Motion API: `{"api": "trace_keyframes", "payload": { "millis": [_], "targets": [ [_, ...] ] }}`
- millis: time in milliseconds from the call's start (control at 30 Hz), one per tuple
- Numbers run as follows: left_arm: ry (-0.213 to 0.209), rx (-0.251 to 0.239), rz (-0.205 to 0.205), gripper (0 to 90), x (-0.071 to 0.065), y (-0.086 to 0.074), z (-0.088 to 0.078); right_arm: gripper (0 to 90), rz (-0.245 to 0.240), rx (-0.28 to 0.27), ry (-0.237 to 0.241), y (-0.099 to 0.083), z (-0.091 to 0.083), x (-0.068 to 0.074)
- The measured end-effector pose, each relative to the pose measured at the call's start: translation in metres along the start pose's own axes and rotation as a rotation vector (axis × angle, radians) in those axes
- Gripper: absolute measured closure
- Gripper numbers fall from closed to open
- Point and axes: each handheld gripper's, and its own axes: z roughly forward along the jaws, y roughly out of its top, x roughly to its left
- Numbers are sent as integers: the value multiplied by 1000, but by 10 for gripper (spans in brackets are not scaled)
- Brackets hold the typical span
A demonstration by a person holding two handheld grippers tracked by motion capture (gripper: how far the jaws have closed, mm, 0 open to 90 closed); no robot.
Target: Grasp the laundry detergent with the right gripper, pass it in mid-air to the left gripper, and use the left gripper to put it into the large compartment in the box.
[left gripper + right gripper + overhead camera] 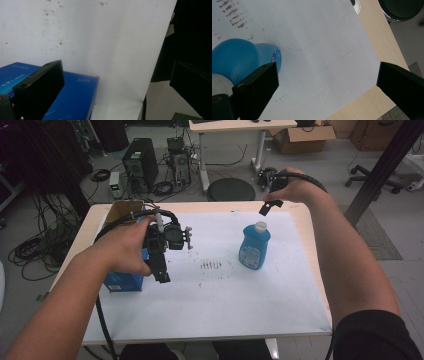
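- Black jaws of the left gripper stand wide apart, grasping nothing, tilted down over the white paper sheet.
- Just beside its near jaw lies a glossy blue box, flat on the sheet's left edge.
- Black jaws of the right gripper are likewise spread and empty, hovering above the table's far edge.
- Below it stands a blue plastic bottle with a white cap, upright on the sheet, apart from both grippers.
- Both forearms reach in from the near side; the left hand wraps its gripper's body.
- Pale wooden table shows around the speckled sheet; a brown cardboard box sits at its far left corner.
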Motion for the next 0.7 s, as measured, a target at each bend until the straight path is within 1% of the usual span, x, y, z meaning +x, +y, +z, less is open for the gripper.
{"api": "trace_keyframes", "payload": {
  "millis": [167, 200, 267, 300, 333, 433, 467, 533, 567, 600, 633, 700],
  "targets": [
    [8, -8, -1, 2, 2, -2, -2, 50, 4, -10, 2, -2, -2, -2],
    [9, -8, -9, 2, 2, -3, -2, 48, 6, -5, -4, -3, -3, -2],
    [14, 3, -5, 2, 2, -2, -2, 43, 17, 1, -19, -6, -3, -4],
    [13, -3, -3, 2, 2, -2, -2, 44, 16, 6, -24, -8, -3, -4],
    [13, -2, 2, 2, 1, -2, -2, 43, 20, 10, -26, -11, -4, -4],
    [11, 4, 6, 2, 0, -2, -1, 44, 30, -4, -19, -15, -6, -5],
    [13, 7, 6, 2, 0, -1, 0, 45, 32, -11, -19, -21, -8, -4],
    [10, 14, 12, 2, -1, -1, 1, 45, 37, -10, -21, -23, -8, -4],
    [8, 24, 14, 2, -2, -1, 2, 45, 45, -13, -19, -30, -10, -5],
    [8, 24, 14, 2, -2, -1, 2, 45, 45, -13, -19, -30, -10, -5],
    [9, 26, 18, 2, -3, -1, 2, 43, 59, -17, -17, -37, -13, -4],
    [9, 26, 17, 2, -3, -1, 2, 44, 61, -20, -16, -39, -14, -4]
  ]
}}
